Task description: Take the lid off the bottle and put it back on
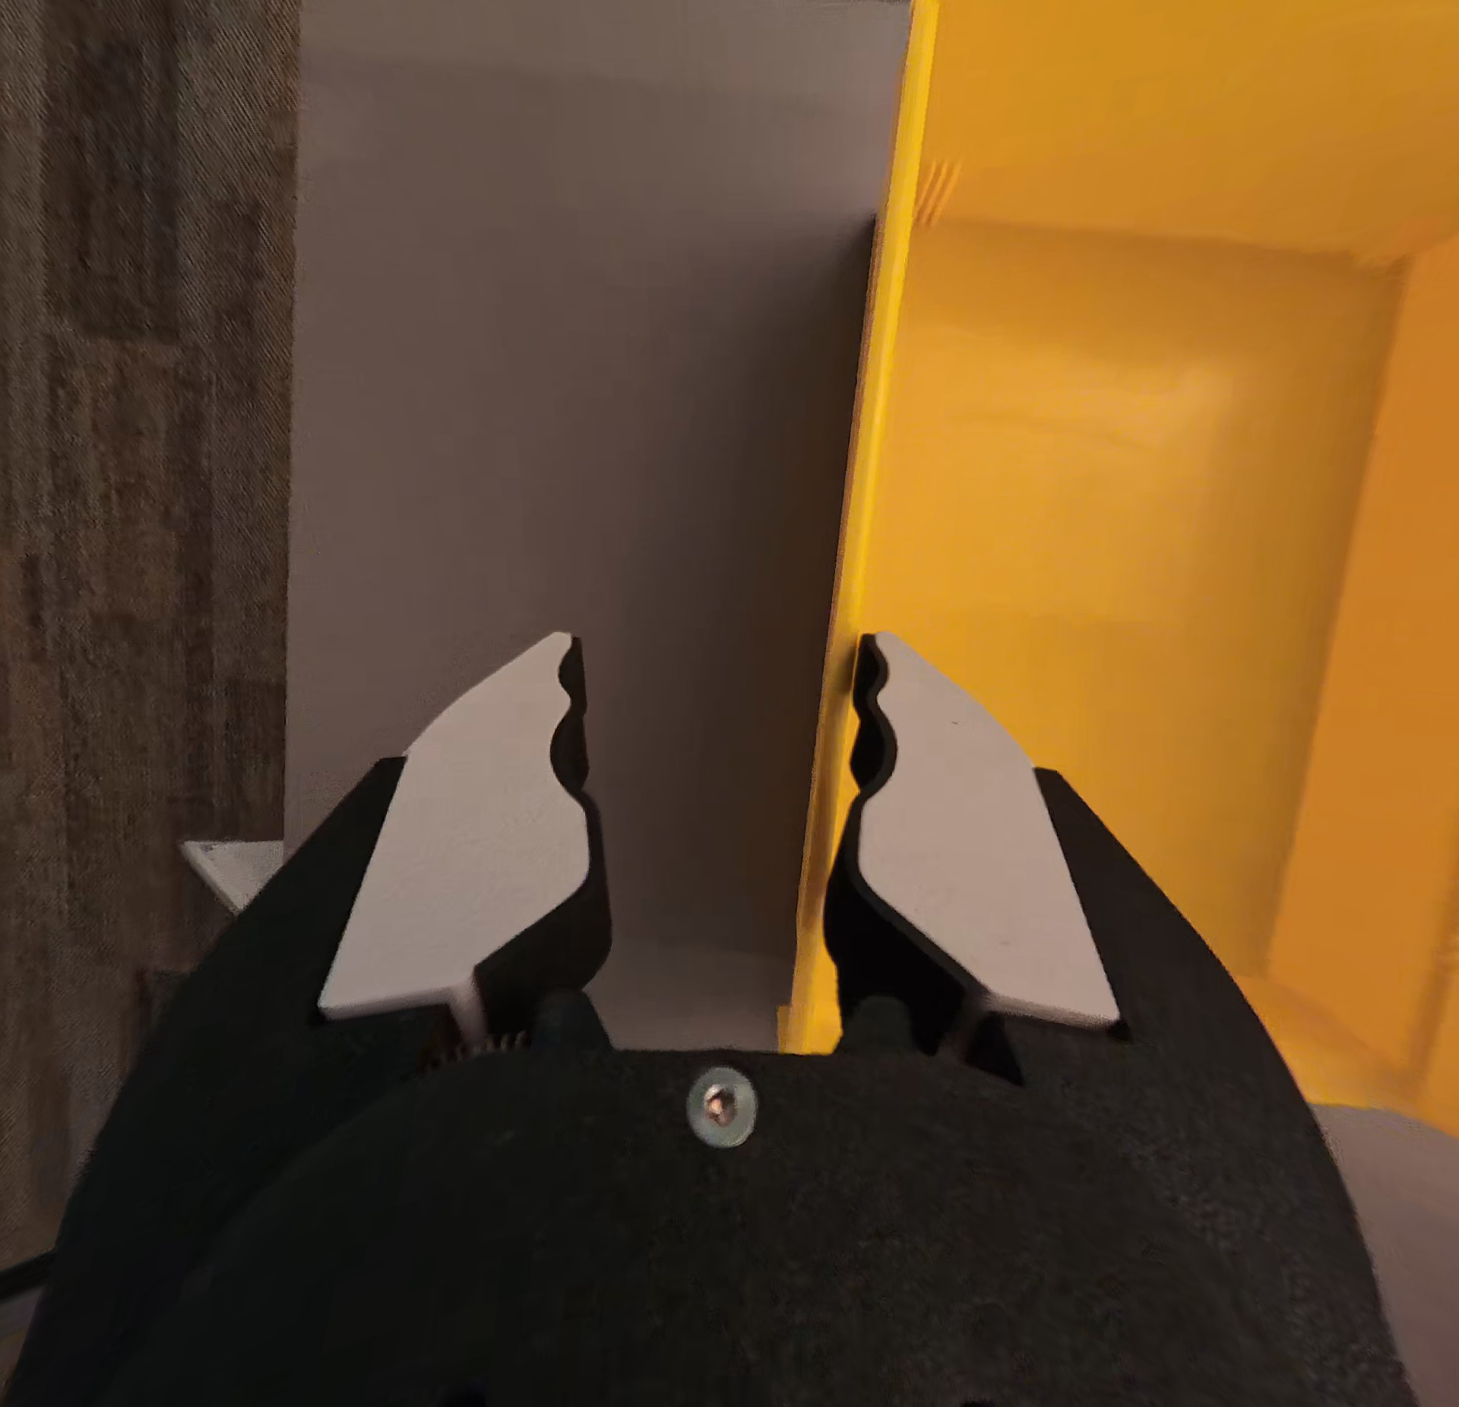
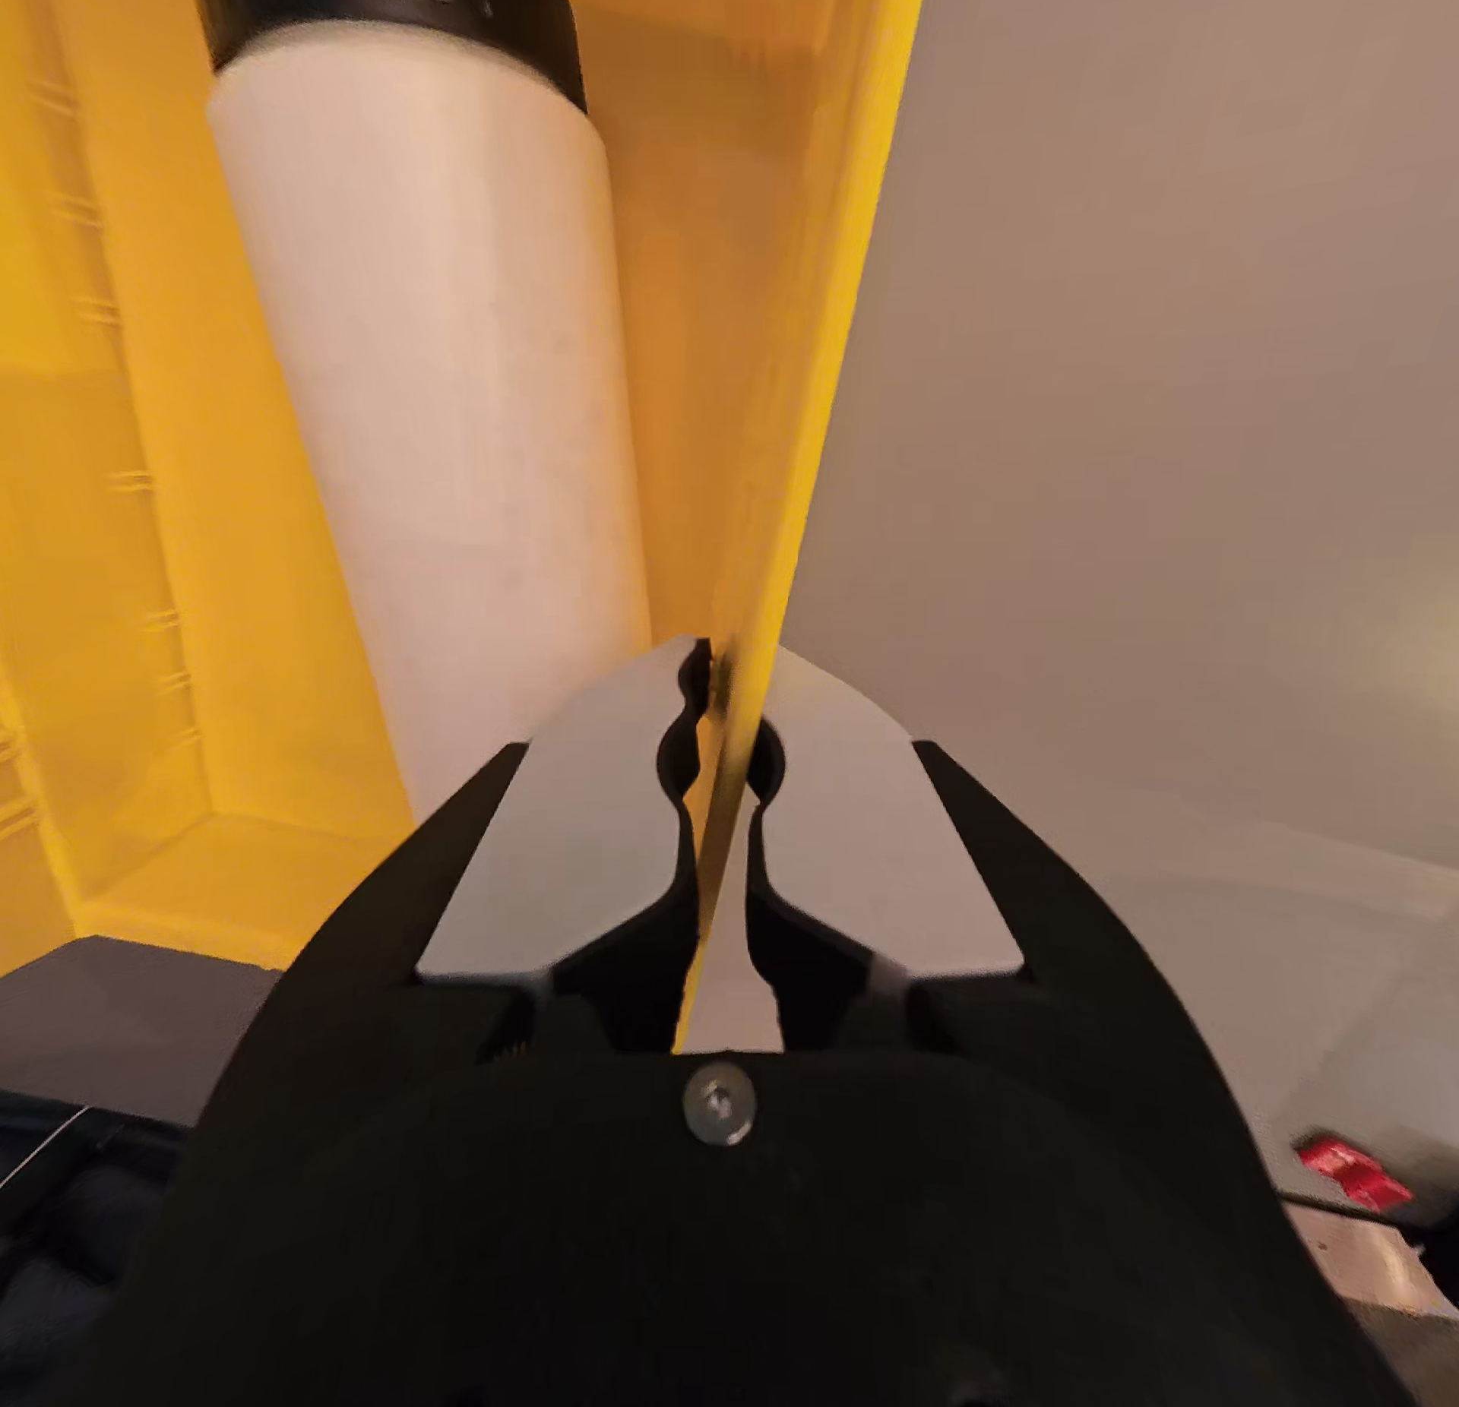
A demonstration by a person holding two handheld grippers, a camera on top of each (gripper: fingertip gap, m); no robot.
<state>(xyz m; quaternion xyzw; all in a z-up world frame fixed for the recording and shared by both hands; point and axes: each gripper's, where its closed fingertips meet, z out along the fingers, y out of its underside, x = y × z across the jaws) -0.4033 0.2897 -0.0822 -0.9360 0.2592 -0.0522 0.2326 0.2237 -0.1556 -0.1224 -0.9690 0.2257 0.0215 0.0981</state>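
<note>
Yellow bin (image 2: 158, 501): plastic, open-topped; its inside is seen filling the 9 o'clock half of the right wrist view and the 3 o'clock half of the left wrist view. A thin yellow wall (image 2: 821, 390) is seen edge-on, running from 12 o'clock down to the centre of the right wrist view.

Worktop (image 1: 553, 422): pale grey, seen at 12 o'clock beside the bin in the left wrist view; a dark woven surface (image 1: 118, 422) is seen at 9 o'clock.

Bottle (image 2: 442, 359): white, cylindrical, held inside the bin, seen at 11 o'clock close to the wall; whether it touches the wall cannot be told.

Lid (image 2: 395, 11): black, ribbed, seated on the bottle's far end at 12 o'clock.

Right gripper (image 2: 722, 659): black with white fingers, which are clamped together on the bin wall.

Left gripper (image 1: 720, 651): fingers held apart, nothing gripped; the bin wall edge is seen just inside the 3 o'clock finger.

Red object (image 2: 1350, 1180): small, blurred, at 4 o'clock.
</note>
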